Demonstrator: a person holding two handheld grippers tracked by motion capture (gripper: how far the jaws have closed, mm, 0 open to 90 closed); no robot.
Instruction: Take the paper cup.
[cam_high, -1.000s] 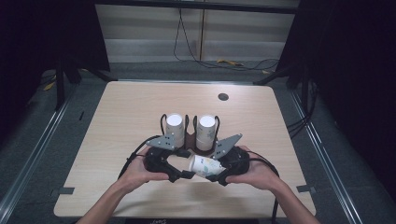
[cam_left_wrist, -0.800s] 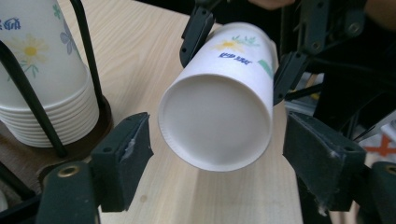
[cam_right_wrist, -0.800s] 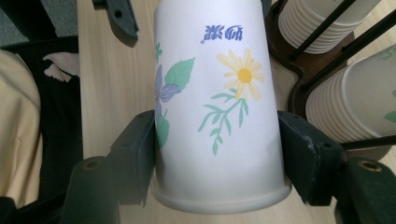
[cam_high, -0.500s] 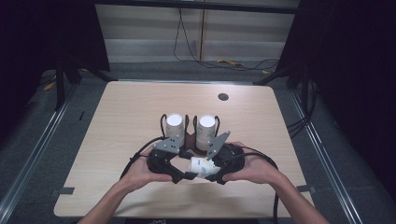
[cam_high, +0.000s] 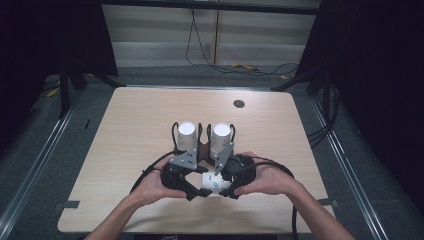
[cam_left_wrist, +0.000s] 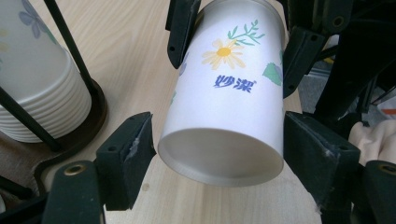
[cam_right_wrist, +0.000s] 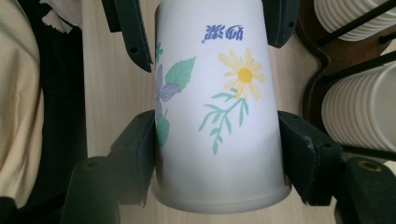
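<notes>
Item: one white paper cup (cam_high: 212, 183) with a printed daisy and leaf pattern and blue lettering, lying on its side low over the near middle of the wooden table (cam_high: 130, 130), held between the two hand-held grippers. Right gripper (cam_right_wrist: 217, 135): jaws clamped on the cup's wall near its rimmed end, pads pressing both sides. Left gripper (cam_left_wrist: 219, 154): jaws set on either side of the cup's other end, half wide; the right-hand pad meets the wall, the left-hand pad stands a sliver off it; these jaws have just been opening a little, cup between them. Just behind the grippers: two black wire holders, each with a stack of white paper cups, left stack (cam_high: 187, 136) and right stack (cam_high: 220, 138), side by side. Far right of the tabletop: a small dark round grommet (cam_high: 239, 104).
</notes>
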